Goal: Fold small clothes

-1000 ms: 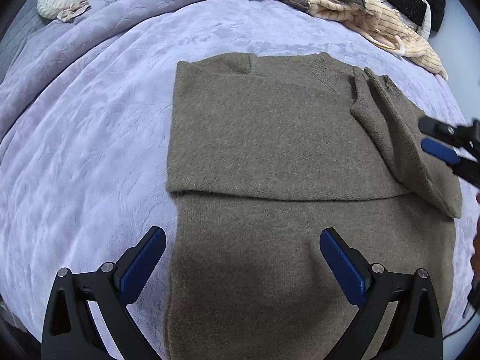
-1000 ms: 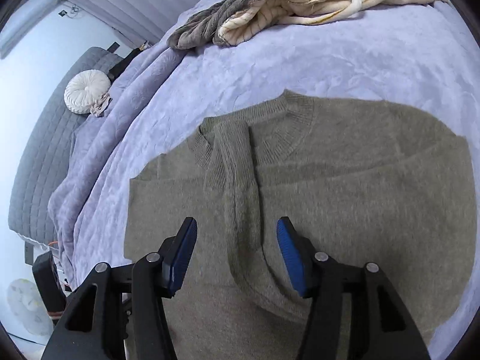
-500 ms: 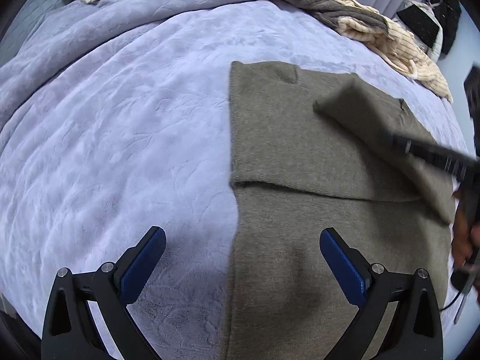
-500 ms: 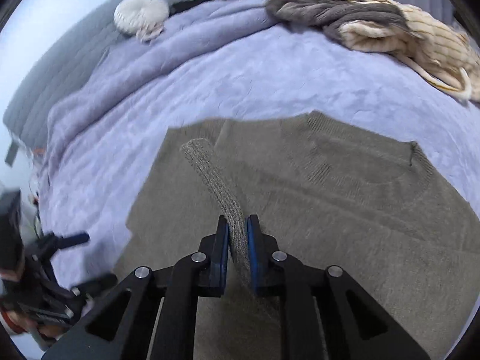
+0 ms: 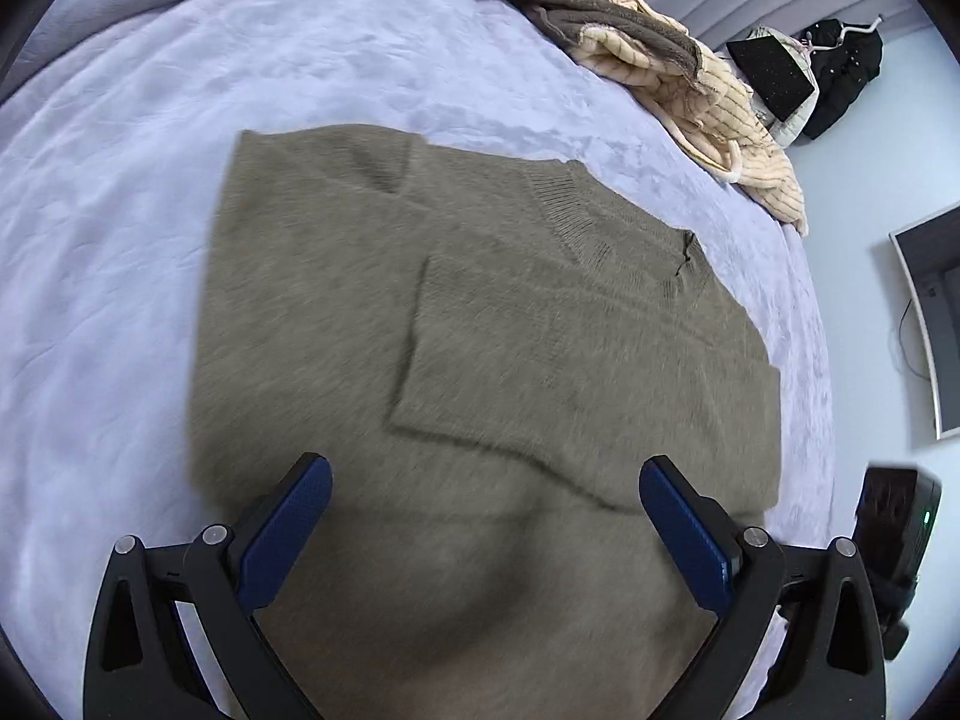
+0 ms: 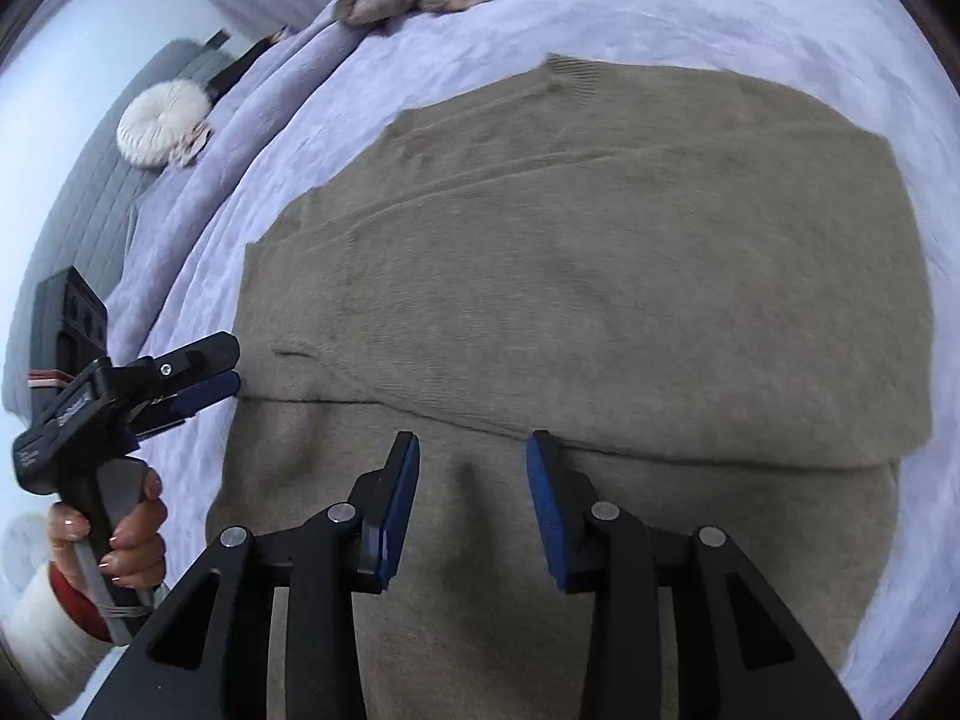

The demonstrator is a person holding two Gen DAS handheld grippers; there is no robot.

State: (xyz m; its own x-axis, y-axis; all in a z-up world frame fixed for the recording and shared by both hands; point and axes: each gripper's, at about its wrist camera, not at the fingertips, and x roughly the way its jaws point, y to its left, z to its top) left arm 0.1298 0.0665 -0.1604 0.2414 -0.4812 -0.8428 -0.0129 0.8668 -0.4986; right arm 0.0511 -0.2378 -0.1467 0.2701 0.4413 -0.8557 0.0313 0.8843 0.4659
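The olive sweater (image 5: 492, 360) lies flat on the bed (image 5: 150, 192), both sleeves folded in across its body. The left hand-held gripper (image 5: 486, 531) hovers spread over the hem, nothing between its pads. The right hand-held gripper (image 6: 471, 504) has just been opening; its jaws stand apart over the sweater, gripping nothing. A heap of striped clothes (image 5: 690, 90) sits well beyond the collar. A round cushion (image 6: 159, 123) rests near the headboard.
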